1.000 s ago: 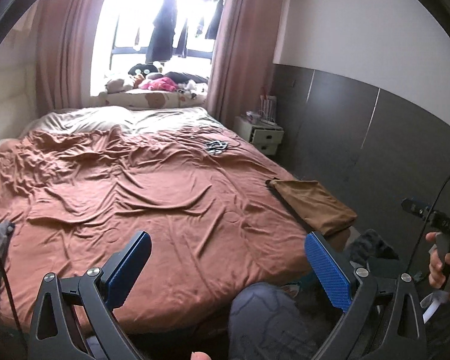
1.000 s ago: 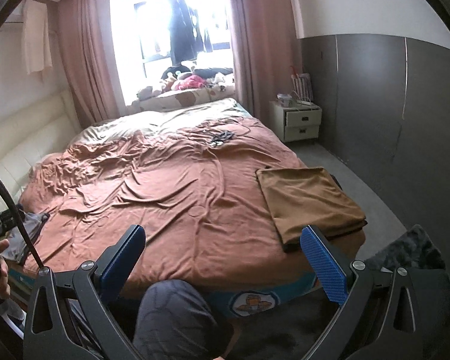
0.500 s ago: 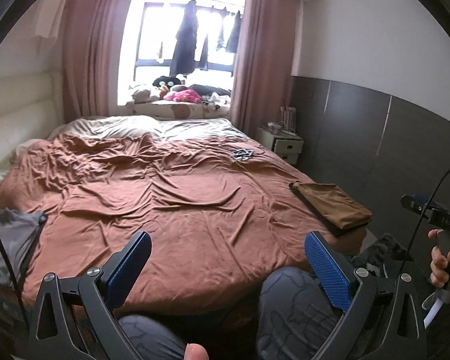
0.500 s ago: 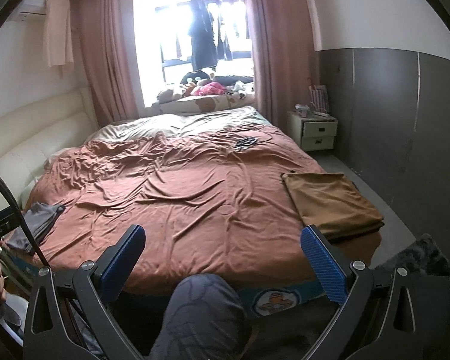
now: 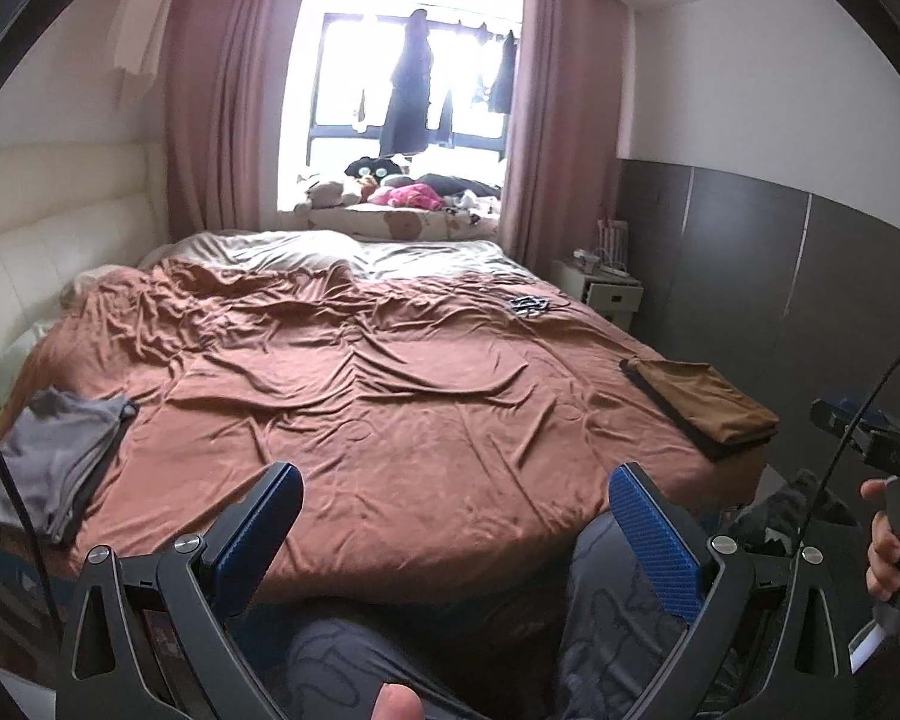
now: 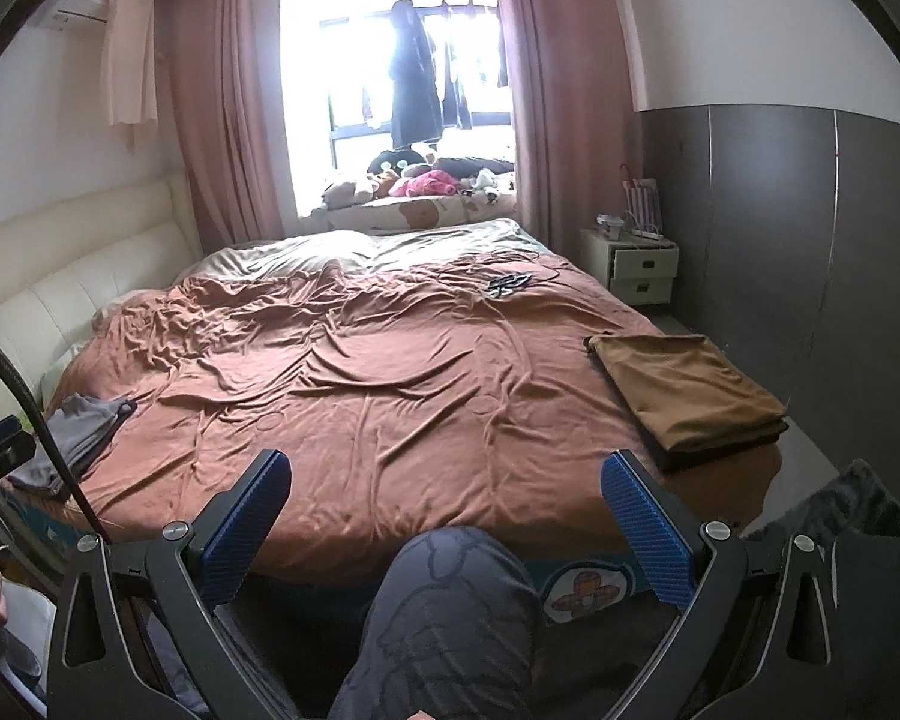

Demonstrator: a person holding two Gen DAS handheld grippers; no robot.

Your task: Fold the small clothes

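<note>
The left gripper (image 5: 456,531) with its blue ridged pads is wide open and holds nothing. The right gripper (image 6: 447,525) is wide open and empty too. Both hang above the near edge of the big bed with a wrinkled brown sheet (image 6: 354,396). A soft grey pile of small clothes (image 5: 48,468) lies at the bed's near left corner. A folded tan cloth (image 6: 690,390) lies flat at the near right corner.
</note>
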